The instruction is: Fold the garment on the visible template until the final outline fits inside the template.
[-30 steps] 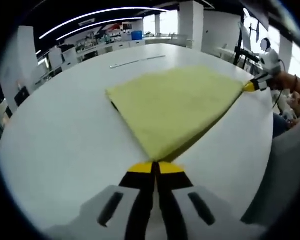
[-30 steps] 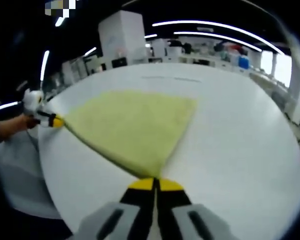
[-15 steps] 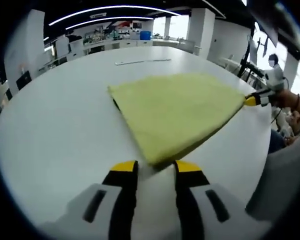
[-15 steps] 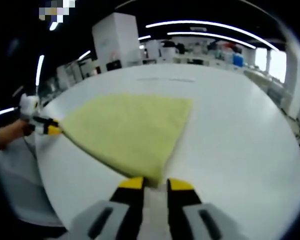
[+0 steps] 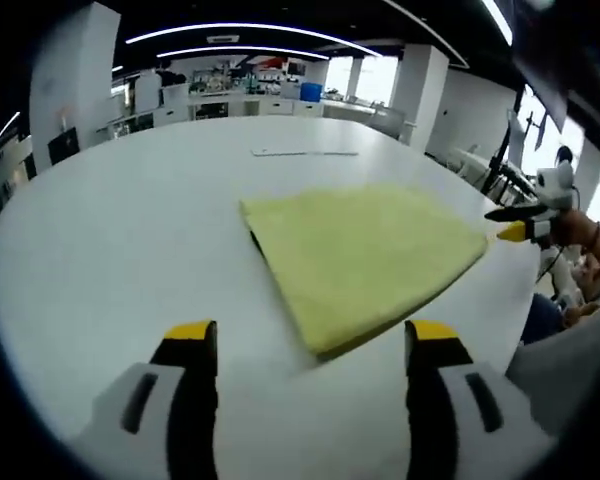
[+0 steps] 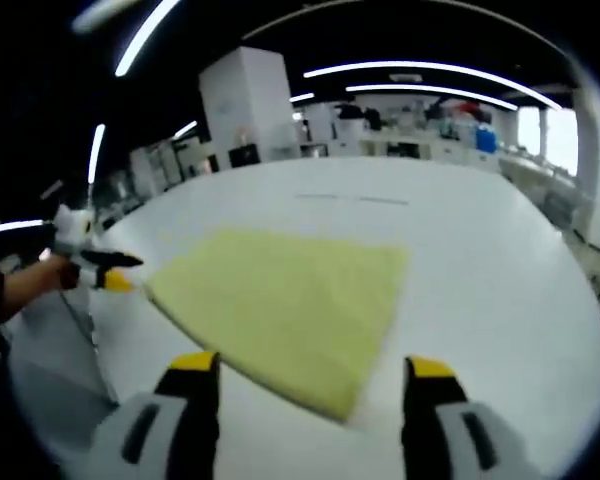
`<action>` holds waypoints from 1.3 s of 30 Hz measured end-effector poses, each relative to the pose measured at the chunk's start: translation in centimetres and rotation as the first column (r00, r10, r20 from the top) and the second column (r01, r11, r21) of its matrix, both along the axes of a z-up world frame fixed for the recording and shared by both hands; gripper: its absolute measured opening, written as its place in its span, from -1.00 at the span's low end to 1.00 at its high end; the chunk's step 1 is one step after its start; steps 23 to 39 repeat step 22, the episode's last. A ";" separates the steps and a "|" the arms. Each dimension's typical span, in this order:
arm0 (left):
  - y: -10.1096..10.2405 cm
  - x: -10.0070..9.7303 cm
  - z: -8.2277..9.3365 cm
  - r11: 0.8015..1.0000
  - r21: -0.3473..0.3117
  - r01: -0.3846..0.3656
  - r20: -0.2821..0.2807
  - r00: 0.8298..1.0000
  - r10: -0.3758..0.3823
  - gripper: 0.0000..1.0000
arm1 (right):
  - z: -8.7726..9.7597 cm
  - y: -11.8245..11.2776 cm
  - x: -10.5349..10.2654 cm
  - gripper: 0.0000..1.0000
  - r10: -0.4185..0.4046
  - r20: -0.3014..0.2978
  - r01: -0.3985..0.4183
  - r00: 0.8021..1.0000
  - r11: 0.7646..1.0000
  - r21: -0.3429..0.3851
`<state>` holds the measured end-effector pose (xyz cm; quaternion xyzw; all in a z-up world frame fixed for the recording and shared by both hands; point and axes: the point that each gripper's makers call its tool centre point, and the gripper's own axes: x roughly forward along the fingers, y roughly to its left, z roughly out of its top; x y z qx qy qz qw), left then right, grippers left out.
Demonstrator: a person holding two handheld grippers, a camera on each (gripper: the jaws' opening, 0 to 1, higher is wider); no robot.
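The pale yellow, soft folded cloth garment [image 5: 365, 255] lies flat on the round white counter [image 5: 120, 230], just ahead of the left hand-held gripper [image 5: 310, 340], whose jaws stand wide apart and grip nothing. The right hand-held gripper [image 6: 310, 370] is likewise spread and empty, the garment's near corner lying just beyond its tips. No template outline can be made out. Judged: one fold laid down, both corners let go; further folding or checking probably remains.

One folded yellow garment [image 5: 365, 260] on one white table [image 5: 110, 230]. Two grippers: left gripper [image 5: 310, 340], right gripper [image 6: 310, 370]. One thin strip [image 5: 305, 153] lying farther back on the tabletop.
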<state>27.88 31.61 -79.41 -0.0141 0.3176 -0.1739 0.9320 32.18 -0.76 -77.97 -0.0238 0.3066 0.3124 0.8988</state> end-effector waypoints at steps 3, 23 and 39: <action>-0.5 -0.3 1.0 1.000 -0.023 0.001 0.016 1.000 -0.001 0.65 | 1.1 0.4 0.2 0.68 0.006 0.019 -0.006 1.000 1.000 0.014; -1.7 -1.7 4.5 0.996 -0.091 0.018 0.088 0.996 -0.010 0.98 | 5.5 0.8 -1.9 0.98 0.051 0.088 -0.056 0.995 0.997 0.053; -1.7 -1.7 4.5 0.996 -0.091 0.018 0.088 0.996 -0.010 0.98 | 5.5 0.8 -1.9 0.98 0.051 0.088 -0.056 0.995 0.997 0.053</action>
